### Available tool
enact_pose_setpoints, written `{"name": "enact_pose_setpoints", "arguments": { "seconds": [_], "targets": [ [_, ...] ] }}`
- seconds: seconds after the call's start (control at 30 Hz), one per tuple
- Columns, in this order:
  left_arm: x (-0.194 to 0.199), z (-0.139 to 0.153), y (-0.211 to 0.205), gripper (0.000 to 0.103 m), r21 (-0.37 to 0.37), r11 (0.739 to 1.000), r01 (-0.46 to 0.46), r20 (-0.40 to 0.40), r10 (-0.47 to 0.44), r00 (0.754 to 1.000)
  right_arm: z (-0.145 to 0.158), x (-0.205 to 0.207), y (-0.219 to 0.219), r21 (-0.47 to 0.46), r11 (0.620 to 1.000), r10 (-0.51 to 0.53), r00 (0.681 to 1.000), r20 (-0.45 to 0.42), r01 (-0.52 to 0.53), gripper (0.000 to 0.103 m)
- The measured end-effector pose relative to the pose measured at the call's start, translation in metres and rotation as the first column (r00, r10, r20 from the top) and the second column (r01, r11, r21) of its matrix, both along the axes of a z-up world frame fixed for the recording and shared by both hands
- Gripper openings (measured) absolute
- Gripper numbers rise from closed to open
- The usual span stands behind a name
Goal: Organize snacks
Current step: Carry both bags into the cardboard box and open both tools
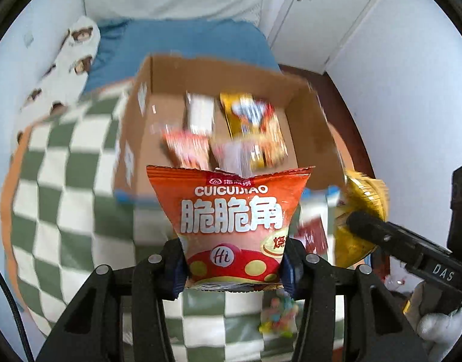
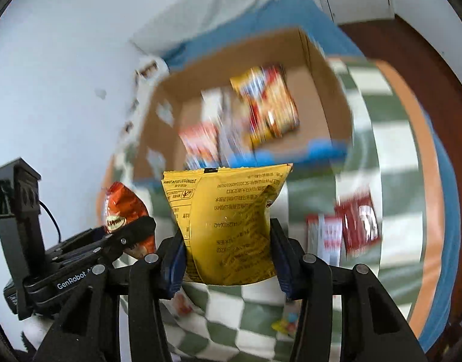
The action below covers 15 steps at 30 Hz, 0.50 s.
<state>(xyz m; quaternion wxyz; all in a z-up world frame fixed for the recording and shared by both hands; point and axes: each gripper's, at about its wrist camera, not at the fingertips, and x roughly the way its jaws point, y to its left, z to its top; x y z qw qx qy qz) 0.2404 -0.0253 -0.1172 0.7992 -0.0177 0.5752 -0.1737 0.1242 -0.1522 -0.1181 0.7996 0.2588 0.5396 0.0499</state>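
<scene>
Left wrist view: an orange snack bag [image 1: 231, 223] was seen standing upright between the fingers of the left gripper [image 1: 232, 267], its lower part pinched from both sides by the blue pads [image 1: 180, 274] and its crimped top edge pointing away from the camera. The jaws were drawn in narrow against the bag. Beyond it, an open cardboard box [image 1: 309, 126] was shown resting on a green-and-white checkered blanket [image 1: 65, 211] spread over a bed; several blurred snack packets [image 1: 255, 123] were seen lying on the box floor. At the right edge, the right gripper [image 1: 364, 220] was visible with a yellow snack bag [image 1: 354, 241] caught in its tip.

Right wrist view: the yellow snack bag [image 2: 231, 226] was seen clamped likewise between the right gripper's [image 2: 229, 264] pads, printed back face toward the camera and upside down. The left gripper [image 2: 140, 226] appeared at the left, holding the orange snack bag [image 2: 122, 208]. Red sachets [image 2: 357, 226] were seen loose on the blanket, well apart from both grippers, outside the box [image 2: 324, 90].
</scene>
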Motion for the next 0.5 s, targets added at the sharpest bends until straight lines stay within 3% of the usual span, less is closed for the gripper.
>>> {"name": "enact_pose_setpoints", "arguments": {
  "seconds": [0.1, 0.23, 0.33, 0.5],
  "targets": [
    [0.044, 0.003, -0.005, 0.046, 0.07, 0.998, -0.007, 0.019, 0.005, 1.0, 0.021, 0.032, -0.013, -0.035, 0.999, -0.016, 0.999, 0.049, 0.018, 0.052],
    [0.089, -0.026, -0.009, 0.046, 0.196, 0.981, -0.004, -0.024, 0.009, 1.0, 0.021, 0.081, -0.031, -0.099, 0.995, -0.027, 0.999, 0.042, 0.031, 0.052],
    [0.113, -0.052, -0.009, 0.046, 0.279, 0.96, 0.004, -0.067, 0.016, 0.998, 0.004, 0.112, -0.038, -0.143, 0.989, -0.028, 1.0, 0.0, 0.028, 0.052],
    [0.133, -0.097, -0.01, 0.048, 0.372, 0.927, 0.048, -0.153, 0.01, 0.988, -0.051, 0.142, -0.04, -0.174, 0.985, -0.024, 0.993, -0.113, 0.004, 0.052]
  ]
}}
